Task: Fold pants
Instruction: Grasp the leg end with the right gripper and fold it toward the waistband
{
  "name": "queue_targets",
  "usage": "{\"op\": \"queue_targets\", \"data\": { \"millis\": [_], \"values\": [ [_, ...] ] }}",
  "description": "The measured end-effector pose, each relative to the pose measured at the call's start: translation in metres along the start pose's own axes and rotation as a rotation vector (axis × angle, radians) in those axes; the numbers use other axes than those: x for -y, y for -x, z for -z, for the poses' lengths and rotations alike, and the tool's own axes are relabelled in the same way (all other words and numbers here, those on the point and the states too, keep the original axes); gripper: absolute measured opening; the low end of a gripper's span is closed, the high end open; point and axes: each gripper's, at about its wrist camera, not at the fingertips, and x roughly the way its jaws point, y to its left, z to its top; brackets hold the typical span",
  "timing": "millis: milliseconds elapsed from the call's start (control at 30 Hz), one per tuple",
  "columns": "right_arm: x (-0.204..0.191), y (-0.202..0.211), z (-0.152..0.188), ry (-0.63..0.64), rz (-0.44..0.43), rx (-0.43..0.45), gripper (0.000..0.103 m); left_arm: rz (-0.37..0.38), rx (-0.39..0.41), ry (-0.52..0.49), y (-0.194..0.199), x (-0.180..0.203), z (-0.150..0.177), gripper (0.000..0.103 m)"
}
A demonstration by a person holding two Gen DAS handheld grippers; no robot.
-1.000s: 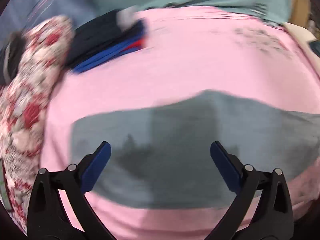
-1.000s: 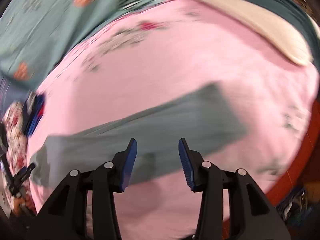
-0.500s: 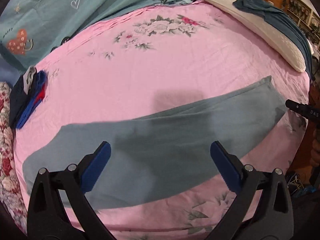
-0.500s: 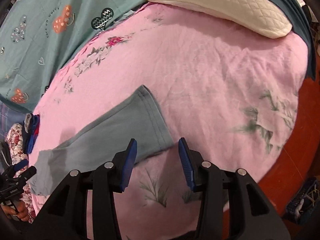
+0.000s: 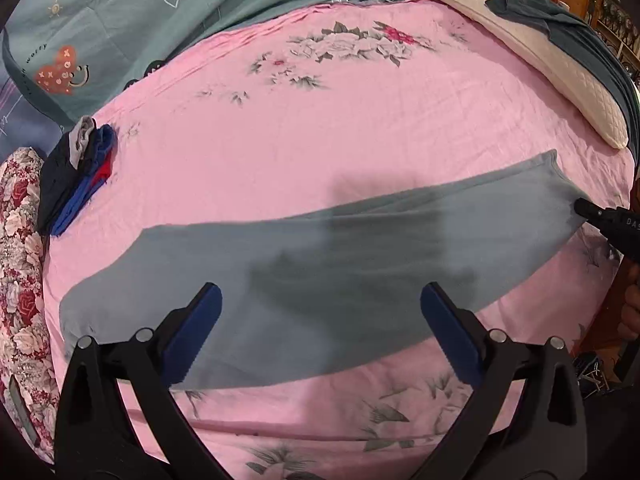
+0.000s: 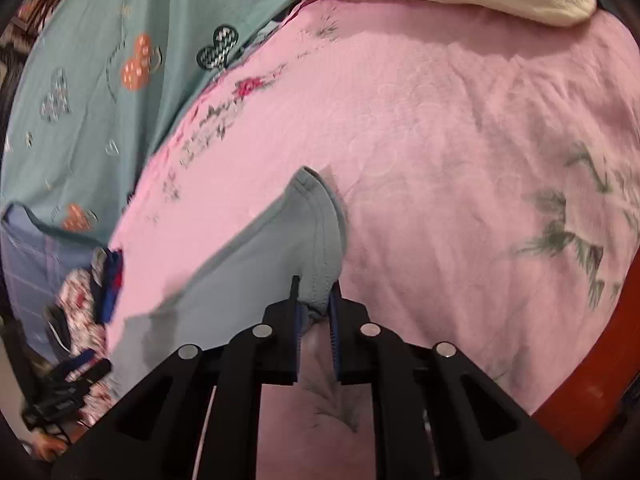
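Grey-blue pants [image 5: 320,276] lie folded lengthwise across the pink floral bedspread [image 5: 320,140], waist end left, leg hem right. My left gripper [image 5: 320,332] hovers open above the pants' near edge, with nothing between its blue pads [image 5: 192,332]. In the right wrist view the leg hem [image 6: 316,240] rises off the bed, and my right gripper [image 6: 314,308] is closing its jaws on the hem's near corner, the pads pressing the fabric. The right gripper's tip [image 5: 588,210] shows at the hem in the left wrist view.
A small stack of folded dark and blue clothes [image 5: 76,172] sits at the bed's left edge beside a red floral cushion [image 5: 20,280]. A teal heart-print quilt [image 5: 140,20] lies at the back; a white pillow [image 5: 560,80] with a dark garment lies at the right.
My right gripper dropped onto the leg hem and closed on its corner, lifting it a little. The left gripper swung right along the bed, then held still, open.
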Motion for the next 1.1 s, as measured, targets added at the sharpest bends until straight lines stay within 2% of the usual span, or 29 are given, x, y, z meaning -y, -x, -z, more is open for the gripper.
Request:
{"op": "queue_targets", "data": {
  "millis": [133, 233, 367, 500, 633, 733, 800, 833, 867, 933, 1000, 1100],
  "values": [
    [-0.036, 0.011, 0.0, 0.077, 0.027, 0.067, 0.011, -0.033, 0.057, 0.008, 0.011, -0.033, -0.002, 0.101],
    [-0.086, 0.017, 0.003, 0.208, 0.04, 0.119, 0.011, -0.079, 0.086, 0.058, 0.02, -0.074, 0.003, 0.101],
    [-0.168, 0.013, 0.02, 0.42, 0.008, 0.15, 0.011, -0.133, 0.096, 0.172, 0.029, -0.136, 0.022, 0.101],
    [-0.25, -0.008, 0.058, 0.649, -0.043, 0.137, 0.011, -0.183, 0.088, 0.299, 0.038, -0.197, 0.059, 0.101],
    [-0.31, -0.058, 0.119, 0.848, -0.101, 0.005, 0.011, -0.207, 0.054, 0.418, 0.04, -0.241, 0.1, 0.101],
    [-0.327, -0.113, 0.18, 1.003, -0.099, -0.19, 0.011, -0.211, 0.033, 0.492, 0.04, -0.26, 0.127, 0.101],
    [-0.324, -0.147, 0.219, 1.116, -0.05, -0.332, 0.016, -0.209, 0.021, 0.525, 0.039, -0.268, 0.141, 0.101],
    [-0.327, -0.142, 0.227, 1.171, -0.049, -0.285, 0.023, -0.211, 0.016, 0.53, 0.039, -0.27, 0.145, 0.101],
    [-0.332, -0.135, 0.229, 1.193, -0.058, -0.313, 0.036, -0.216, 0.013, 0.531, 0.04, -0.272, 0.15, 0.101],
    [-0.336, -0.117, 0.216, 1.129, -0.134, -0.331, 0.038, -0.228, 0.022, 0.526, 0.043, -0.274, 0.157, 0.101],
    [-0.334, -0.094, 0.187, 1.01, -0.205, -0.288, 0.038, -0.229, 0.017, 0.532, 0.042, -0.274, 0.162, 0.101],
    [-0.322, -0.092, 0.156, 0.852, -0.198, -0.291, 0.038, -0.211, 0.001, 0.563, 0.036, -0.274, 0.166, 0.101]
  ]
}}
